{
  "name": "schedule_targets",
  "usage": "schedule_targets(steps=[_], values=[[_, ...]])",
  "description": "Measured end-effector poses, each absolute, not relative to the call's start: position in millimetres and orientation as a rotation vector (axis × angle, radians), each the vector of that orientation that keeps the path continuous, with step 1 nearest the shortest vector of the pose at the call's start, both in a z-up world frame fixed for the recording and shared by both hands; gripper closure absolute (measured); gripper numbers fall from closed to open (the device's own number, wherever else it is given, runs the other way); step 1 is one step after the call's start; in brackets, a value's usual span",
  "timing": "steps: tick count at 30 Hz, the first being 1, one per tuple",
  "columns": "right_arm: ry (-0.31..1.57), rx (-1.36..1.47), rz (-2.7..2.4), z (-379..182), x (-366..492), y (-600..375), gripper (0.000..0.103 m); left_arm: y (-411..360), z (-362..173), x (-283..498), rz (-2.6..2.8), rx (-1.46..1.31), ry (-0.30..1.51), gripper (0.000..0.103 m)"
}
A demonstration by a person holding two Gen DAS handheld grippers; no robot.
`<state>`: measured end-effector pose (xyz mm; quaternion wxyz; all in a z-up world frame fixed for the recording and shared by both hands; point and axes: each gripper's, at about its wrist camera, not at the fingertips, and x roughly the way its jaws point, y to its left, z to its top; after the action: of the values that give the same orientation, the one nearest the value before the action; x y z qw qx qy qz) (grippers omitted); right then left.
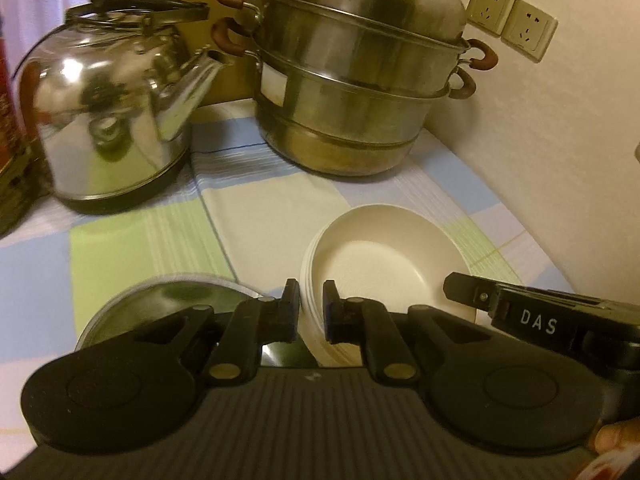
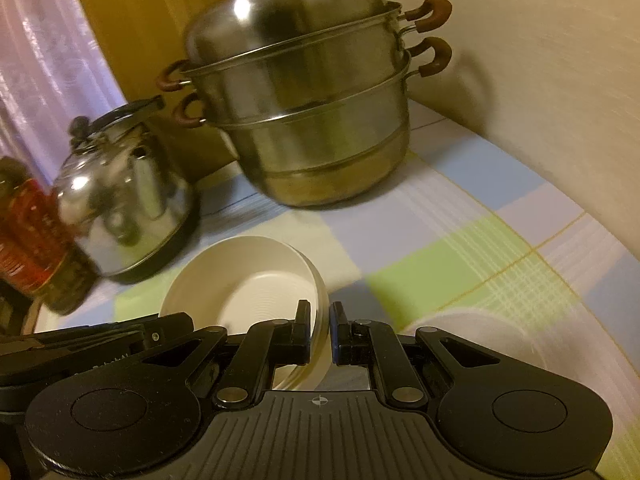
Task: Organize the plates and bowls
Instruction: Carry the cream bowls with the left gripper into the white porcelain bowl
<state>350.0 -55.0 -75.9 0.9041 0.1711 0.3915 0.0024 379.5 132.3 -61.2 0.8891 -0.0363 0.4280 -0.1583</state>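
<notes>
- Stack of cream plates (image 1: pixel 384 264) sits at lower centre of the left wrist view, gripped at its left rim by the left gripper (image 1: pixel 311 308), jaws closed tight on the stacked edges.
- Right gripper (image 2: pixel 320 328) in its own view pinches the stack's right rim, jaws drawn in on the edge; the same tool shows in the left view as a black body at lower right marked "DAS".
- Only the left view shows a shiny metal lid or plate (image 1: pixel 168 304) at lower left, partly hidden behind the gripper; whether it touches the stack I cannot tell.
- Only the right view shows a red-labelled bottle (image 2: pixel 36 236) at the left edge, blurred.
- Both views show the kettle (image 1: pixel 112 120) at upper left and the tiered steamer pot (image 1: pixel 360 76) at upper centre, near each other.
- Checked tablecloth (image 2: pixel 460 240) lies bare to the right of the stack, as far as the wall (image 2: pixel 540 80).
- Wall sockets (image 1: pixel 512 20) sit at the upper right of the left view.
</notes>
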Motion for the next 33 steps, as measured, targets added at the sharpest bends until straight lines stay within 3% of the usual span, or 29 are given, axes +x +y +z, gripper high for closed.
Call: schedule_targets(steps=[20, 33], values=[[0.891, 0.334, 0.167, -65.9, 225.6, -48.3, 0.093, 142.5, -47.8, 239.4, -0.225, -0.112, 0.94, 0.092], [0.912, 0.332, 0.171, -56.7, 164.9, -77.3, 0.093, 107.3, -39.8, 186.2, -0.26, -0.109, 0.945, 0.092]])
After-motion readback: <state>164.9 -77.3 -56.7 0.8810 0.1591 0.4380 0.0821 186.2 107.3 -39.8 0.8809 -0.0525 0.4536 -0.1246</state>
